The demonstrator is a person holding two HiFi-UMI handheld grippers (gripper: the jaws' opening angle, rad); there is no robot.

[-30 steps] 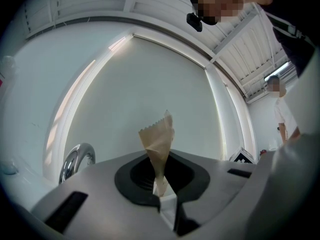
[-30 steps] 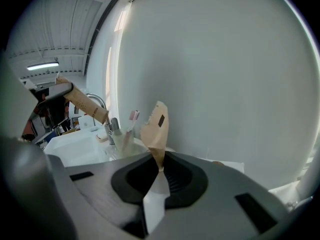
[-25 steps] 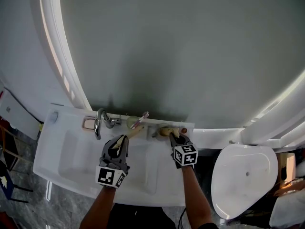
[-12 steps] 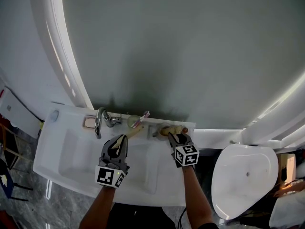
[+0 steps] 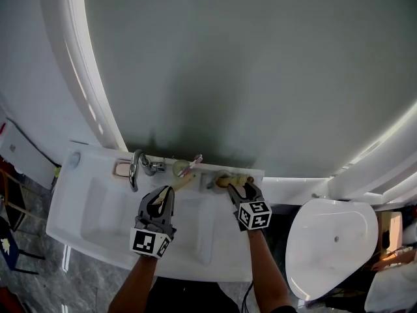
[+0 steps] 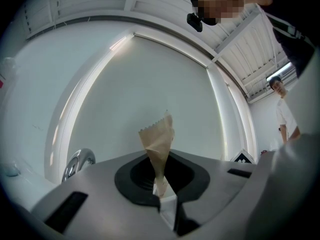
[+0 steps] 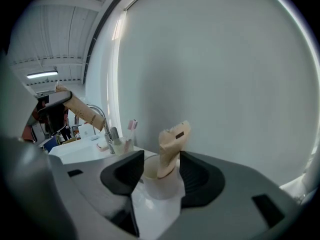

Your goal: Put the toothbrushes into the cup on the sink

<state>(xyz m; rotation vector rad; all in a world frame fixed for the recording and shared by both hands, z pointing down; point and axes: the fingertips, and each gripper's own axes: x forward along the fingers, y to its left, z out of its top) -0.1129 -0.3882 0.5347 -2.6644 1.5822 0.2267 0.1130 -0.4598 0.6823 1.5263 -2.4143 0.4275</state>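
A white cup [image 7: 159, 183] stands on the sink's back ledge [image 5: 207, 168], and a paper-wrapped toothbrush [image 7: 172, 145] leans upright in it. My right gripper [image 7: 161, 165] is opening. The cup and that toothbrush sit between its jaws, untouched by the pads. In the head view the right gripper [image 5: 238, 189] is just in front of the cup [image 5: 223, 177]. My left gripper [image 5: 167, 192] is shut on a second paper-wrapped toothbrush [image 5: 183, 180], whose wrapper [image 6: 158, 146] sticks up from the gripper [image 6: 163, 194].
A clear glass [image 7: 120, 145] holding a pink toothbrush [image 7: 131, 126] stands beside the chrome faucet [image 5: 136, 166], with a soap dish [image 5: 122, 169] left of it. The basin [image 5: 111, 220] lies below my grippers. A white toilet lid [image 5: 332, 243] is at the right.
The right gripper's jaws have spread apart and let go of the wrapped toothbrush, which now stands in the cup. The left gripper has stayed in place.
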